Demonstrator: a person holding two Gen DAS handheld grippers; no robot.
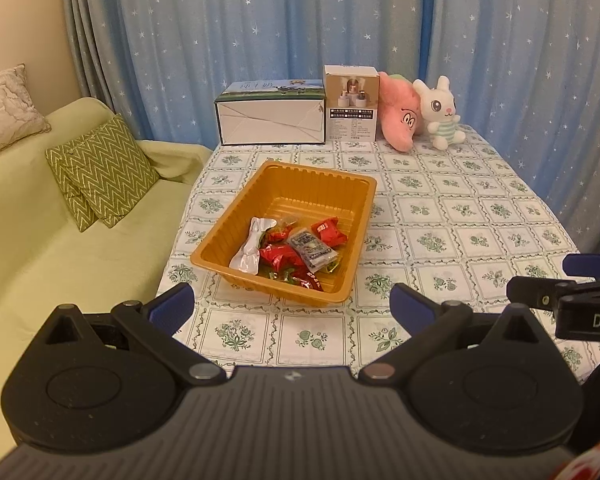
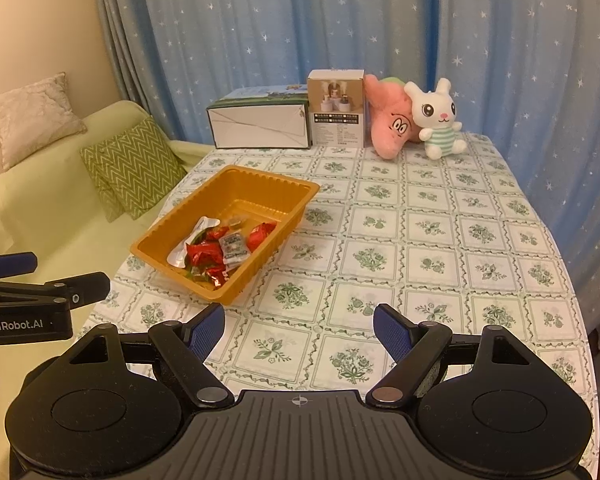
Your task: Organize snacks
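While held low over the near edge of the desk point(image 2: 440, 240), fingers of the left gripper point(image 1: 292, 304) spread wide, nothing between them. Same for the right gripper point(image 2: 299, 326) — blue pads well apart, empty, above bare checked cloth. Visible from each camera: the other gripper's side at the frame edge, both level with one another.

Resting on the left part of the desk, near the sofa-side edge: an orange tray point(image 1: 320, 184), set at a slant. Heaped in its near end — snacks point(image 1: 288, 254) in red wrappers, a white packet point(image 1: 250, 250) against the left wall, a grey sachet point(image 1: 311, 249) on top. Far end of the tray bare.

Lined up along the back edge, against star-print curtains point(image 1: 220, 40): a long white box point(image 1: 270, 124), a taller box point(image 1: 352, 106) just beside it, then a pink plush point(image 1: 400, 120) touching a white rabbit point(image 1: 440, 112).

Off to the left, beside the desk: a green sofa point(image 1: 60, 240) with a zigzag cushion point(image 1: 100, 168).
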